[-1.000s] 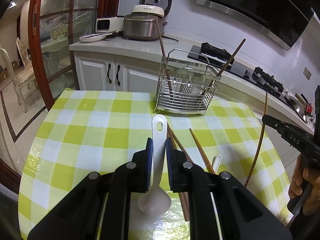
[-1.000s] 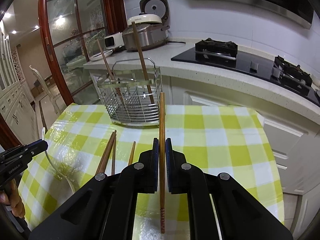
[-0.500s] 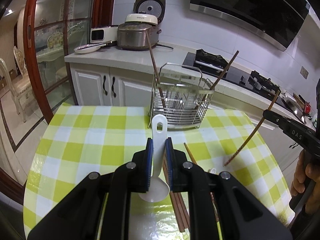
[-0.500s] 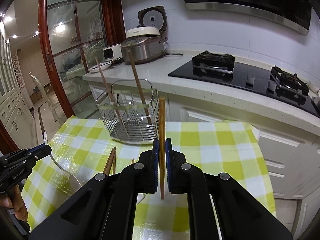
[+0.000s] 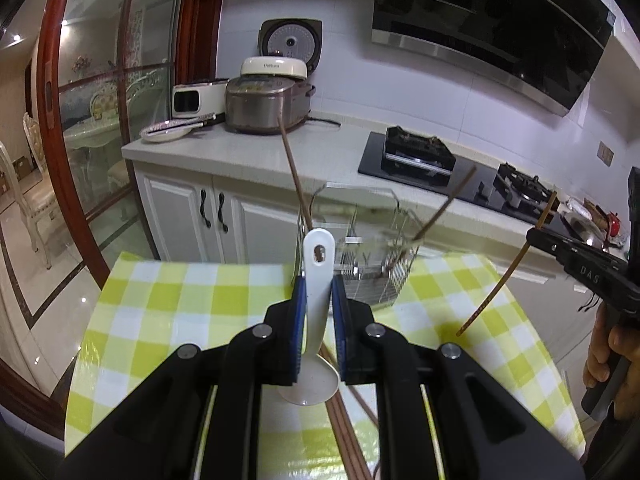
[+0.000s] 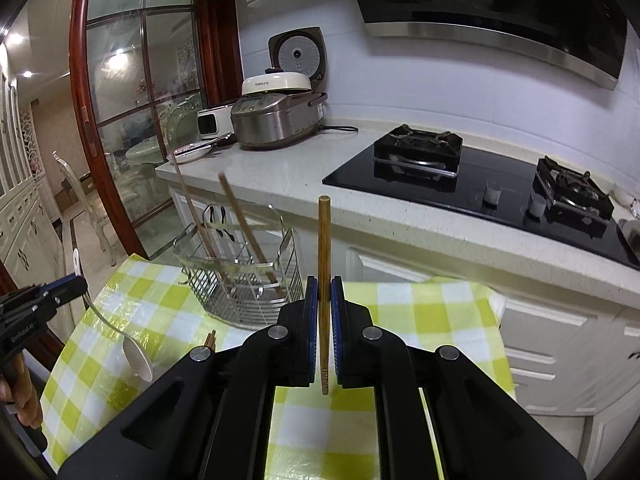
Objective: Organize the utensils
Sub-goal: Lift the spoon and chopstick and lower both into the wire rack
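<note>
Spoon [image 5: 318,280] clenched by its handle in left gripper [image 5: 319,308], chopstick [image 6: 324,280] pinched upright in right gripper [image 6: 324,320], both clear of the cloth [image 5: 192,292], presumably for dropping end-first into the rack [image 6: 244,276] beyond.

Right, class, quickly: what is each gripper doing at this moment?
Left gripper: closed on the white spoon.
Right gripper: closed on a wooden chopstick.
</note>
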`<state>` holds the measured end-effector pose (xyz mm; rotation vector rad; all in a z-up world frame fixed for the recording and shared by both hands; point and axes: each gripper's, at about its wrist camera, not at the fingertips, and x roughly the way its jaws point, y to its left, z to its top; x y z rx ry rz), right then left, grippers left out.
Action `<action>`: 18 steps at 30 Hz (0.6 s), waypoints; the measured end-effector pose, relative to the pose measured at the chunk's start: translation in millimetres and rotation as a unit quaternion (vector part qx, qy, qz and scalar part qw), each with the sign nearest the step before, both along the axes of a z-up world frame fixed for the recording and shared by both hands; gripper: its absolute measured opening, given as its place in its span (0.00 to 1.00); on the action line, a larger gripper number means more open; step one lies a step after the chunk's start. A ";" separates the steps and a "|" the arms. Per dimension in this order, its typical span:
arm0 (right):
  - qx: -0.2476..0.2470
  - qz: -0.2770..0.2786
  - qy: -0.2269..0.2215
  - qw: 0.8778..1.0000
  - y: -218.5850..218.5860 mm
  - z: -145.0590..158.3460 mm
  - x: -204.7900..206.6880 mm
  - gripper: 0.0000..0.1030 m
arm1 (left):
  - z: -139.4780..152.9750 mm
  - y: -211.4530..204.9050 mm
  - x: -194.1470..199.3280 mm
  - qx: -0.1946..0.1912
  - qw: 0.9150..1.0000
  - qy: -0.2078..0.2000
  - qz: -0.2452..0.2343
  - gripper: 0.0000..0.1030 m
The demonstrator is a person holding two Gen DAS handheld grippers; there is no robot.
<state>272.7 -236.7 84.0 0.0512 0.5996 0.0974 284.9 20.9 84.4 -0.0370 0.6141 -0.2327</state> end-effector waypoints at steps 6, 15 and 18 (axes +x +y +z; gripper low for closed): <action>-0.019 0.005 -0.024 1.000 -0.9 34.9 14.7 0.08 | 26.9 -6.9 18.0 0.004 1.000 -0.021 -0.002 0.13; -0.038 0.015 -0.065 0.997 8.0 97.9 44.1 0.08 | 65.7 -17.5 53.7 -0.007 0.998 -0.055 -0.007 0.13; -0.040 0.017 -0.073 0.996 13.6 112.7 57.9 0.08 | 73.2 -22.6 65.6 -0.007 0.998 -0.063 -0.005 0.13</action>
